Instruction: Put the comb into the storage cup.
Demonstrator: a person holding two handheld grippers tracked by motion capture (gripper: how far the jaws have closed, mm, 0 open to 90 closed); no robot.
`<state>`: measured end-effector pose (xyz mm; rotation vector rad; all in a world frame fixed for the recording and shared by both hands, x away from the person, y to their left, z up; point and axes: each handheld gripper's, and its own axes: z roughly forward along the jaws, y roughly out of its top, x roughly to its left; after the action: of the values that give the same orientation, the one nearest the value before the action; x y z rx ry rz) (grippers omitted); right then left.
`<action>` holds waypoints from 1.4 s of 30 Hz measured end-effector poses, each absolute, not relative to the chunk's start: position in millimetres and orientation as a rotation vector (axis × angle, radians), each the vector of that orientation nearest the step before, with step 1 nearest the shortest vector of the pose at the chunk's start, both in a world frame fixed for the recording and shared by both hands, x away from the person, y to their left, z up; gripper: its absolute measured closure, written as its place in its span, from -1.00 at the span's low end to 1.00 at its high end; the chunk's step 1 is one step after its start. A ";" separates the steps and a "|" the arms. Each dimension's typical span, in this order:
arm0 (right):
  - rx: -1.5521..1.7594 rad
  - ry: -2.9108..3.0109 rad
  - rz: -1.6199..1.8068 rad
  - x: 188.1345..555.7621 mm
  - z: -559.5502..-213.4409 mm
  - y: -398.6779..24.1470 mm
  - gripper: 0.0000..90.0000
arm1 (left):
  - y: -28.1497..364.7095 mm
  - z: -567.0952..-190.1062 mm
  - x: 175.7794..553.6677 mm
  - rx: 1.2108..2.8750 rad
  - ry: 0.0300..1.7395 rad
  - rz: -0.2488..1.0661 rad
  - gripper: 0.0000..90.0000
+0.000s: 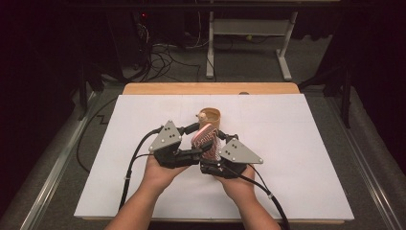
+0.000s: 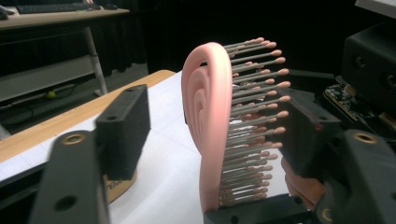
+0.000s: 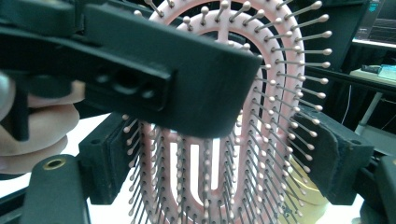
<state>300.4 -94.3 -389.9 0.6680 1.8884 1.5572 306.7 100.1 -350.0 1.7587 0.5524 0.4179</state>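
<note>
White table sheet (image 1: 297,158); pink oval vented hairbrush (image 2: 208,126), ball-tipped bristles.

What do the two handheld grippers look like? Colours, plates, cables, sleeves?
Both are black. The left gripper and right gripper each carry a grey three-cornered plate on top with small dark holes. Jaws are blocky black pads on arms with brass-coloured inserts. A black cable trails from each toward the person. Forearms are bare, no sleeves in view.

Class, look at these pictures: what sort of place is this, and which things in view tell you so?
Probably a lab or workshop set up for recording: a white-covered table in a dark room, tangled cables on the floor, and a desk with a keyboard behind.
</note>
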 end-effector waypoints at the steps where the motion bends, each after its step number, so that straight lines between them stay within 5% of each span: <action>1: 0.668 1.888 1.556 300.6 -390.2 -94.2 -0.54 | 99.9 -349.9 306.1 1.757 0.545 0.416 -0.10; 14: 0.677 1.884 1.540 300.9 -390.3 -93.8 -0.55 | 94.7 -351.4 304.6 1.790 0.532 0.423 0.35; 42: 0.692 1.876 1.544 303.2 -389.1 -96.2 -0.58 | 88.6 -346.1 302.7 1.772 0.584 0.431 0.43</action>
<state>303.2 -96.2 -389.1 0.6916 1.8758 1.5439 302.7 88.6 -346.1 1.7718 0.5836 0.4312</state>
